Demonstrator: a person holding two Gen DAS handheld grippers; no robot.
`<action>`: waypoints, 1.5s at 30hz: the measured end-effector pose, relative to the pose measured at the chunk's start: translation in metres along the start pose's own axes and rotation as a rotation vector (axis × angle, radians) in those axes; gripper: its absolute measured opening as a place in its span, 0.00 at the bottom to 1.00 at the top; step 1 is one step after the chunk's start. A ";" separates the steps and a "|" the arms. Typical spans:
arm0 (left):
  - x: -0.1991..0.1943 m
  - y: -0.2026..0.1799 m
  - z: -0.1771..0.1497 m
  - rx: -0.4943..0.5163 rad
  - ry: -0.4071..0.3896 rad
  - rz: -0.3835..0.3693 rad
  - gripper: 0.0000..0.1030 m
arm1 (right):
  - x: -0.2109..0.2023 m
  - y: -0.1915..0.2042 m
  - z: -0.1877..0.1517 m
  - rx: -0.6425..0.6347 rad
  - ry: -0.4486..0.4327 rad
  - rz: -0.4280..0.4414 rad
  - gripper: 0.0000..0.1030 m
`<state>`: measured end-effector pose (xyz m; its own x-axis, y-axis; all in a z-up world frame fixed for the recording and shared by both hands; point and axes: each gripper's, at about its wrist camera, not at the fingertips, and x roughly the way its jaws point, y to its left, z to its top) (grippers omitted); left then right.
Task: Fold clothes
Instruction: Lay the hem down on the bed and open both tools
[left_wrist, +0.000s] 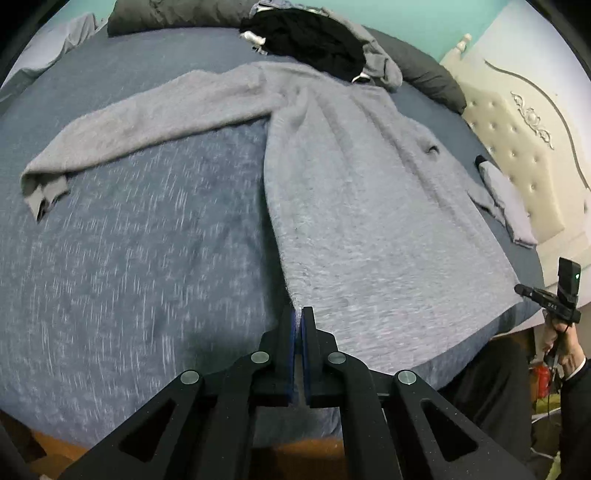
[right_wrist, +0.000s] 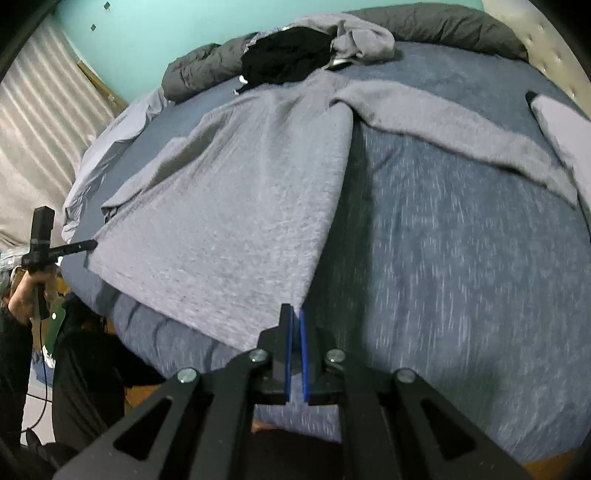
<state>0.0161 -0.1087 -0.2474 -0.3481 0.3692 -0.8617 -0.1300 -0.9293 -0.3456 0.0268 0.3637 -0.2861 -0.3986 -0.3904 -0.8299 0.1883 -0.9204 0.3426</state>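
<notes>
A fuzzy grey sweater (left_wrist: 369, 221) lies spread flat on the bed, with one sleeve (left_wrist: 147, 125) stretched out to the left. My left gripper (left_wrist: 298, 314) is shut, pinching the near left corner of the hem. In the right wrist view my right gripper (right_wrist: 297, 314) is shut on the other hem corner of the sweater (right_wrist: 240, 221). The other sleeve (right_wrist: 461, 125) runs off to the right. Each gripper also shows in the other's view: the right gripper (left_wrist: 519, 290) and the left gripper (right_wrist: 92, 243) each sit at a hem corner, held by a hand.
The bed (left_wrist: 147, 277) has a blue-grey mottled cover. A heap of black and grey clothes (left_wrist: 306, 40) sits at the sweater's far end, against dark grey bedding (left_wrist: 424, 70). A pale folded piece (left_wrist: 506, 199) lies by the cream tufted headboard (left_wrist: 517, 147). The bed's edge is just under both grippers.
</notes>
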 end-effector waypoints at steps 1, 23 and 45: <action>0.002 0.002 -0.004 -0.005 0.008 -0.003 0.03 | 0.000 0.001 -0.005 0.004 0.005 0.002 0.03; 0.044 0.000 -0.037 -0.029 0.120 -0.028 0.19 | 0.027 -0.008 -0.011 0.088 0.055 0.016 0.40; 0.018 0.002 -0.044 -0.003 0.095 -0.029 0.06 | 0.015 -0.003 -0.027 0.021 0.103 -0.045 0.04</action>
<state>0.0504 -0.1035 -0.2799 -0.2550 0.3948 -0.8827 -0.1357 -0.9184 -0.3716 0.0444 0.3607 -0.3114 -0.3112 -0.3458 -0.8852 0.1531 -0.9375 0.3124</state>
